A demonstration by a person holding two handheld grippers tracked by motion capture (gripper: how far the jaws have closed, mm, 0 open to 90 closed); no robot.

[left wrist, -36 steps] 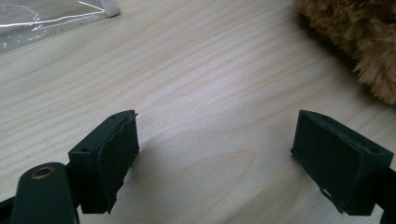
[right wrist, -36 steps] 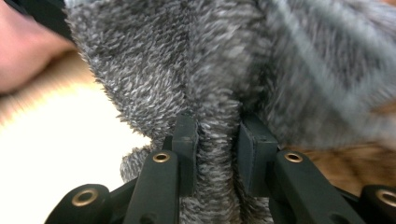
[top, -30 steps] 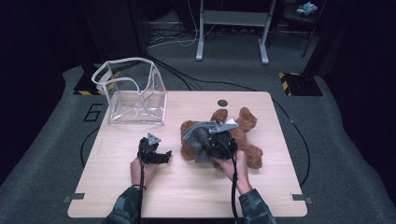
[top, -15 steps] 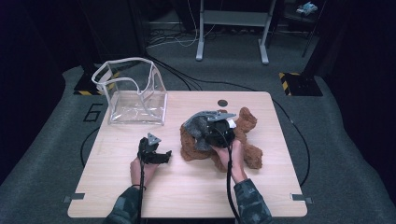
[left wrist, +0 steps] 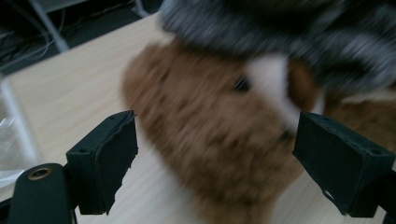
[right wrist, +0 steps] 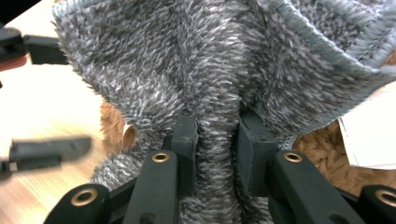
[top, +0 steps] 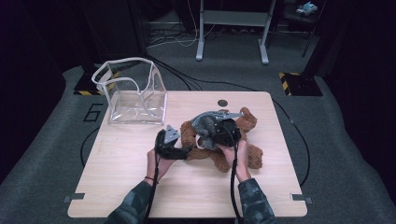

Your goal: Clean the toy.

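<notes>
— Two grippers at once; what has each of them got?

— My right gripper [right wrist: 217,140] is clamped on a fold of the grey knitted garment [right wrist: 224,60], its jaws pressed tight with the wool bunched between them. In the high view that right gripper [top: 223,133] sits over the middle of the teddy bear [top: 247,154], with the garment [top: 208,122] heaped on the bear's chest.

— And the left?

— My left gripper [left wrist: 215,163] stands wide apart, holding nothing. The bear's head [left wrist: 210,140] lies between its two jaws (blurred, but the dark eye and pale muzzle show), and I cannot tell whether either jaw touches the fur. From above, the left gripper [top: 169,144] lies at the bear's left-hand side, right against the brown plush.

— Where is the bear on the table?

— On its back near the middle of the wooden table [top: 140,186], a bit right of centre, legs spread toward my side. The garment's grey edge hangs just above the head in the left gripper view [left wrist: 280,32].

— Anything else around?

— One clear plastic bag [top: 133,93] with a white rim, standing open at the table's far left corner, well apart from the bear. A small dark round mark [top: 222,102] shows on the tabletop just beyond the bear.
</notes>
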